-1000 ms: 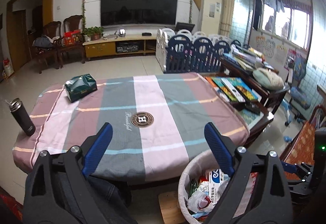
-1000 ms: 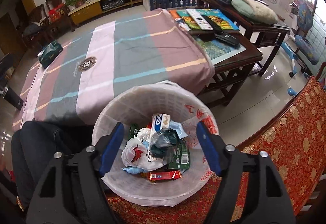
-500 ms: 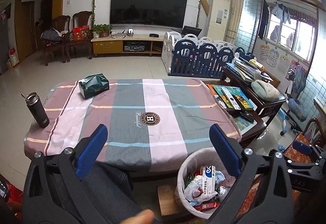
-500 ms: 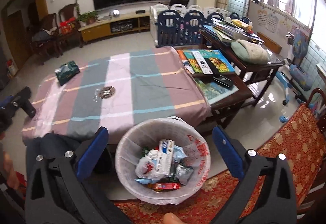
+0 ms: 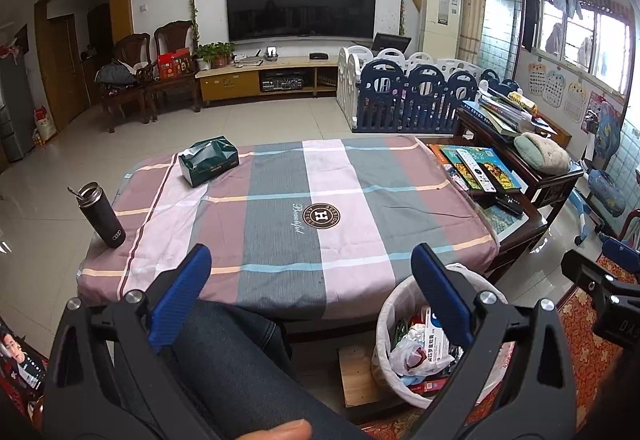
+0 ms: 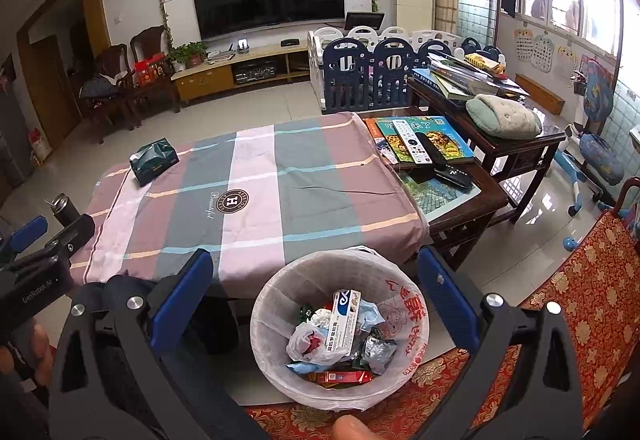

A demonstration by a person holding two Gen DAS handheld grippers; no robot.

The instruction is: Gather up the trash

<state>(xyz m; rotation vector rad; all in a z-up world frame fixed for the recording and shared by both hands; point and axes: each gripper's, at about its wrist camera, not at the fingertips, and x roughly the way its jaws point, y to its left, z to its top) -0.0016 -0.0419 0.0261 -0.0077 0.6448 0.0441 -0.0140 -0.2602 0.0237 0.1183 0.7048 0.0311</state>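
Note:
A white-lined trash bin [image 6: 404, 324] stands on the floor by the table's near right corner, holding wrappers, a white bag and a toothpaste box [image 6: 343, 320]. It also shows in the left wrist view [image 5: 394, 314]. My right gripper [image 6: 316, 296] is open and empty, raised above and just behind the bin. My left gripper [image 5: 316, 292] is open and empty, held above the person's dark-trousered leg, facing the table [image 5: 280, 240] with its striped cloth.
On the cloth lie a green tissue pack [image 5: 209, 160] and a black flask [image 5: 102, 215]. A side table [image 6: 456, 195] at right holds books and remotes [image 6: 412, 143]. A red patterned sofa [image 6: 592, 304] is at near right. Playpen fence [image 5: 408, 95] beyond.
Both grippers have pulled up and back from the bin and table. The bin now sits lower and smaller in both views. Both stay open and empty.

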